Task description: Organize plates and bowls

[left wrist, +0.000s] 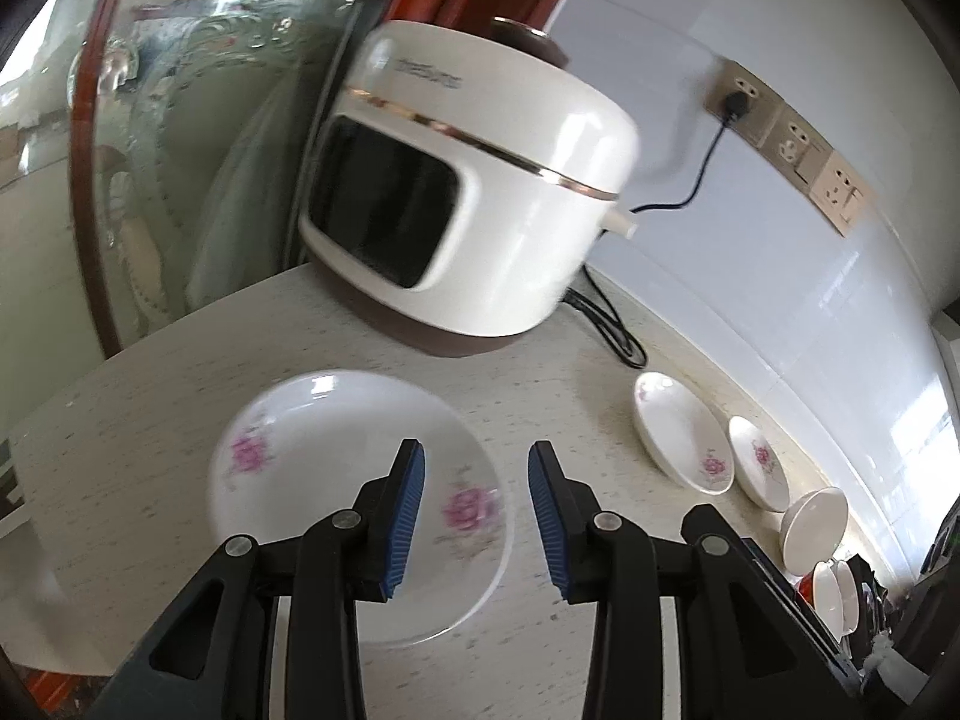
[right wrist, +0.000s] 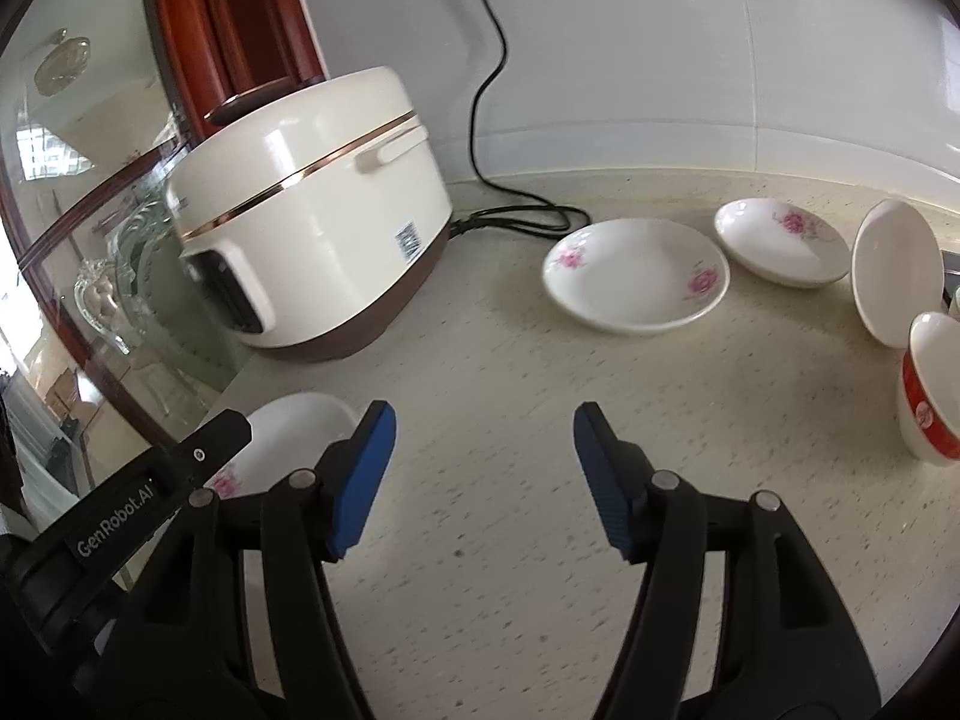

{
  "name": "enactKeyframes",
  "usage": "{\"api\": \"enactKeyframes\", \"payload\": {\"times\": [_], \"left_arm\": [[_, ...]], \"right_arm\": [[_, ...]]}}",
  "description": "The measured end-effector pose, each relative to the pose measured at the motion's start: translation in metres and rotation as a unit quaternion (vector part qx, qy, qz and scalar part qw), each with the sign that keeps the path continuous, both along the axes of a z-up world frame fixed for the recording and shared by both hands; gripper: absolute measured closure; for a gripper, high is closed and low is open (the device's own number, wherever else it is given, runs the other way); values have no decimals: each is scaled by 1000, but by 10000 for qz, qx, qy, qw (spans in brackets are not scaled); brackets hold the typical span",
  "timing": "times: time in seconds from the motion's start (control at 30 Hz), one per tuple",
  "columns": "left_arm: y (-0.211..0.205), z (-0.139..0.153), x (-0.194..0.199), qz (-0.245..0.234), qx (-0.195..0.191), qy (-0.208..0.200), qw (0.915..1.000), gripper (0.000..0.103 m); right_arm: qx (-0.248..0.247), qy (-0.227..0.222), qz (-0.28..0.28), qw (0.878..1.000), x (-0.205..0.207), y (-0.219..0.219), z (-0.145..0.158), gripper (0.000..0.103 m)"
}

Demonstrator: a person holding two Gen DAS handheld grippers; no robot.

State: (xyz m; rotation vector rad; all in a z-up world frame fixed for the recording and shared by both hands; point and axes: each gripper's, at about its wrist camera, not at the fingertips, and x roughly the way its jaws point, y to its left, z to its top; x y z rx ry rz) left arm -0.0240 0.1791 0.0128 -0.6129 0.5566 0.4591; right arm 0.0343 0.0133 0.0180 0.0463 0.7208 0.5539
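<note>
A large white plate (left wrist: 336, 480) with pink flowers lies flat on the speckled counter in front of the rice cooker. My left gripper (left wrist: 477, 516) hovers just above its right rim, blue pads apart and pressing on nothing. In the right wrist view my right gripper (right wrist: 483, 474) stands open over bare counter, with nothing between its fingers. The same large plate (right wrist: 288, 432) shows at its lower left, partly hidden by the left tool's black casing (right wrist: 138, 510). Further right lie a medium flowered plate (right wrist: 636, 276), a smaller flowered dish (right wrist: 780, 240), a tilted white dish (right wrist: 894, 270) and a red-banded bowl (right wrist: 930, 396).
A white rice cooker (left wrist: 480, 180) (right wrist: 312, 210) stands at the back left, its black cord (right wrist: 480, 90) running up to wall sockets (left wrist: 786, 144). A glass cabinet door (left wrist: 180, 150) borders the counter's left edge. Speckled countertop (right wrist: 510, 360) stretches between cooker and dishes.
</note>
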Motion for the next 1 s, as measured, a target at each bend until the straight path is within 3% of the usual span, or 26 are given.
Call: {"api": "enactKeyframes", "payload": {"times": [0.33, 0.53, 0.63, 0.77, 1.0], "left_arm": [[-21, 11, 60, -435, 150, -24, 9989, 60], [-29, 12, 112, -840, -20, -173, 9963, 53], [-34, 4, 141, -1112, -202, -183, 9934, 52], [-37, -18, 180, -1303, -309, 123, 9909, 52], [-41, -58, 213, -1652, -685, 532, 9824, 53]], "right_arm": [[13, 119, -356, 9993, 49, -23, -1, 33], [202, 501, -793, 9954, 93, -47, -13, 32], [288, 675, -1092, 9913, 116, -59, -20, 30], [392, 867, -1355, 9862, 140, -71, -34, 30], [578, 1259, -1448, 9797, 164, -79, -57, 29]]}}
